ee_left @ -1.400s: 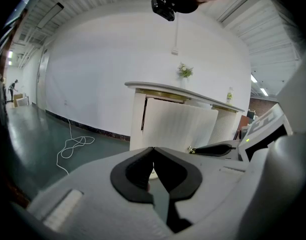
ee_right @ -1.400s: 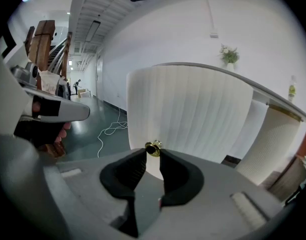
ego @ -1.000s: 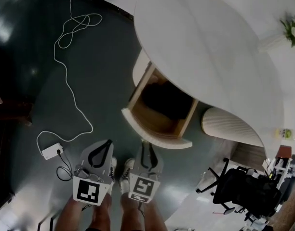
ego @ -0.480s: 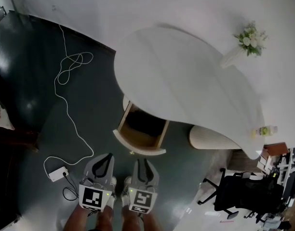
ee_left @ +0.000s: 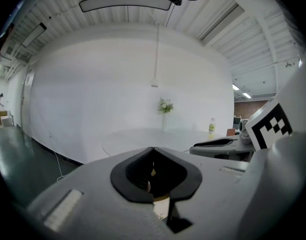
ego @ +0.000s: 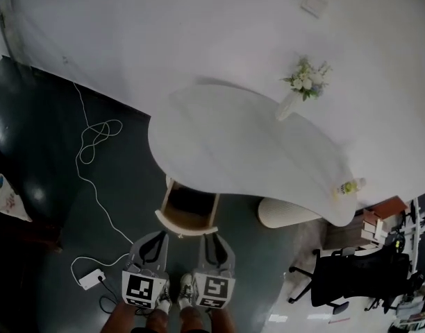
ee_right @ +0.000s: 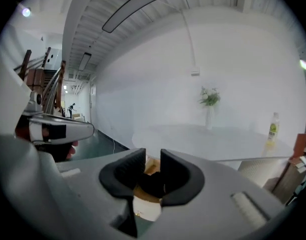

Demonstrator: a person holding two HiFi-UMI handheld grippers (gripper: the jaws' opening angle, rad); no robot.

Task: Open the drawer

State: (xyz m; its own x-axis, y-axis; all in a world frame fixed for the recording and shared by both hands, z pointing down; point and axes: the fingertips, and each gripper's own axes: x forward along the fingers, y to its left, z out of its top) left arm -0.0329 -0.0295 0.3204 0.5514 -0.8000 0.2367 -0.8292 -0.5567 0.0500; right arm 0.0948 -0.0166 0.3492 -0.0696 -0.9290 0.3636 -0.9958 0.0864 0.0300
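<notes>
The drawer (ego: 189, 222) sticks out open under the desk (ego: 233, 151), so feet could bump it; the left claw (ee_left: 153, 149) is closed and empty, the right claw (ee_right: 153, 156) slightly apart and empty.

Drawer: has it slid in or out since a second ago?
No. The drawer sticks out from under the table about as far as before, open.

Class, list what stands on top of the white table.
A vase of flowers near the far edge and a bottle at the right end stand on the white table. Below, the open drawer juts out; the tabletop covers its rear.
</notes>
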